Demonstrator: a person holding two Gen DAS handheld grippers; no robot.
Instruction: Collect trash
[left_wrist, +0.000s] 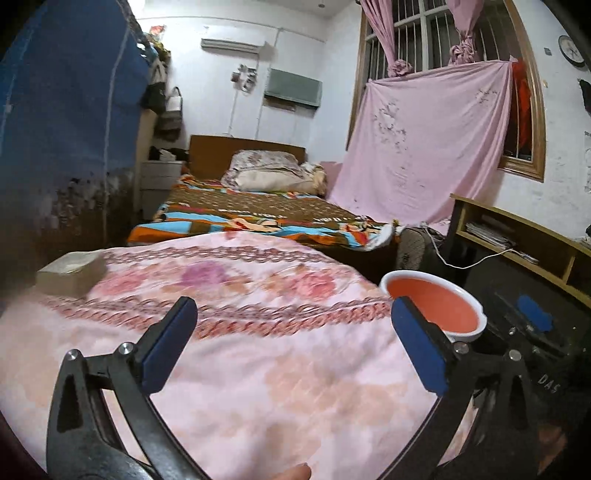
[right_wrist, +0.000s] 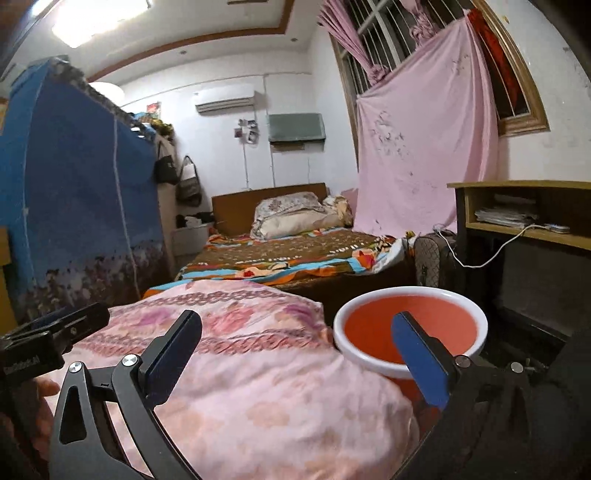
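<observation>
Two grippers up, both with fingers spread wide, nothing held. We have the left gripper (left_wrist: 295, 347) over the pink floral quilt (left_wrist: 240, 332) and the right gripper (right_wrist: 295, 354) at that quilt's right edge.

Nearest target candidate: the red bin with a white rim (right_wrist: 410, 332), which we take for the trash receptacle. From the right gripper it sits at about 1 o'clock, just past the right finger (right_wrist: 421, 365), which overlaps its rim in view. From the left gripper it's at 2 o'clock, off the quilt edge. Right is the nearer one. The bin is round, so no long axis to align to.

We see no loose trash on the quilt. Only a flat box (left_wrist: 72, 273) at 10 o'clock from the left gripper; can't tell if it's trash.

Further out at 12 o'clock: the bed with a patterned blanket (left_wrist: 258, 218); desk (right_wrist: 524, 206) at 2 o'clock.
</observation>
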